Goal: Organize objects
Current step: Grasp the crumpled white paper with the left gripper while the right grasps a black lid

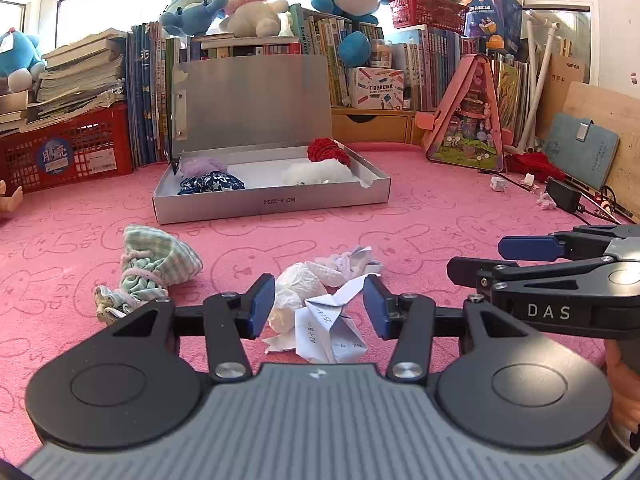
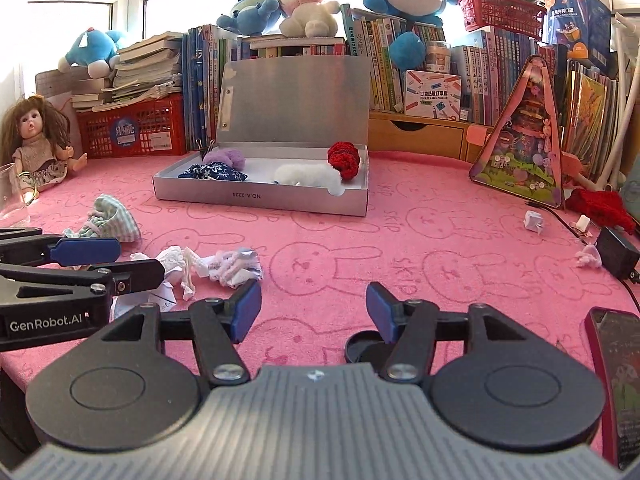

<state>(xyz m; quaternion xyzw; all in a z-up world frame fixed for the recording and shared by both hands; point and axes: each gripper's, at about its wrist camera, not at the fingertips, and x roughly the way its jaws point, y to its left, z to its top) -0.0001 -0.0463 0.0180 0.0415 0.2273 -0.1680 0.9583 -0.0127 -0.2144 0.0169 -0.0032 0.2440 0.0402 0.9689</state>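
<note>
A silver box [image 1: 280,200] [image 2: 260,200] lies open on the pink cloth, holding purple [image 1: 202,166], navy [image 1: 212,183], white [image 1: 316,172] and red [image 1: 328,151] fabric items. My left gripper [image 1: 319,307] is open, its fingers either side of crumpled paper scraps [image 1: 320,320]. More crumpled paper [image 2: 224,266] lies beyond. A green checked pouch [image 1: 154,266] [image 2: 108,220] lies to the left. My right gripper [image 2: 313,309] is open and empty over bare cloth, right of the left one.
Books, red baskets [image 1: 68,152] and plush toys line the back. A doll [image 2: 36,140] and a glass [image 2: 12,196] sit at far left. A triangular pink toy [image 2: 524,152], a charger [image 2: 616,252], small scraps, a black lid [image 2: 364,348] and a phone [image 2: 616,380] are on the right.
</note>
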